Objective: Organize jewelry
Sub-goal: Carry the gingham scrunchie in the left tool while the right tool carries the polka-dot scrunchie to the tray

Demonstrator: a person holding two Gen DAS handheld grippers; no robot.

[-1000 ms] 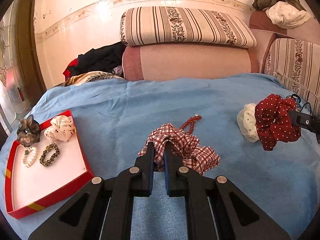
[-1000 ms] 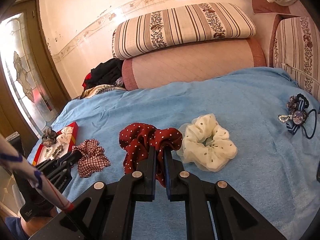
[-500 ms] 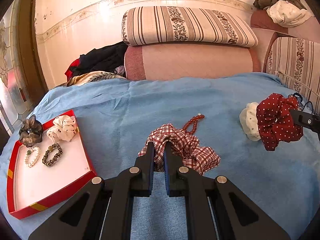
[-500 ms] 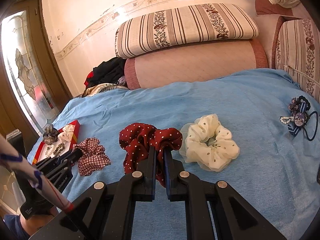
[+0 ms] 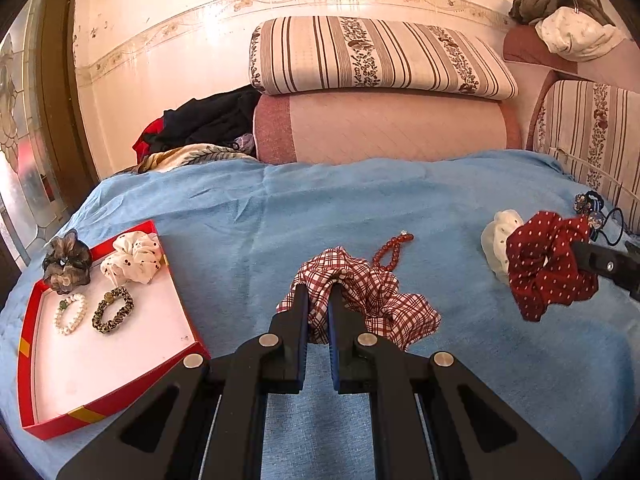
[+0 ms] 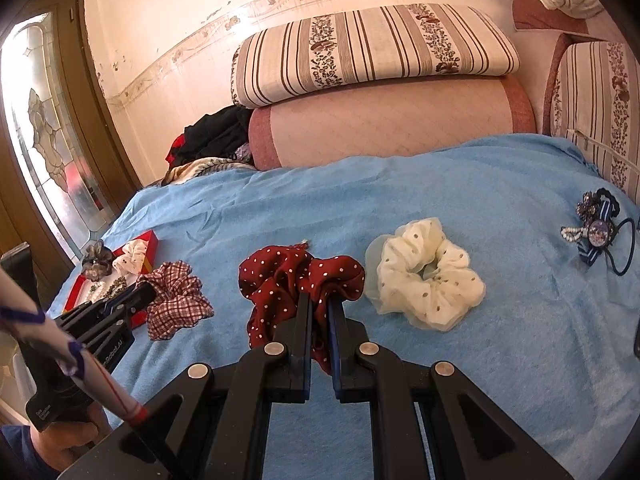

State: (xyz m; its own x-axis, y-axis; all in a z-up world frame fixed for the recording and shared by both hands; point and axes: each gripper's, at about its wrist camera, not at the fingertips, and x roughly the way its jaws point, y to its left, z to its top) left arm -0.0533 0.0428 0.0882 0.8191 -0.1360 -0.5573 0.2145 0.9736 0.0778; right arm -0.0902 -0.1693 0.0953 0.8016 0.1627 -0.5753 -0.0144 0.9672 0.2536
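This is a lived-in room of a home, a bedroom or sitting room. A bed [image 5: 360,200] under a blue cover fills the middle. At twelve o'clock a striped floral cushion [image 5: 376,56] lies on a pink bolster [image 5: 384,128] against a painted wall with a flowered border [image 5: 240,4]. Heaped clothes [image 5: 208,120] sit at eleven o'clock, and a leaded-glass door [image 6: 52,128] stands at nine o'clock.
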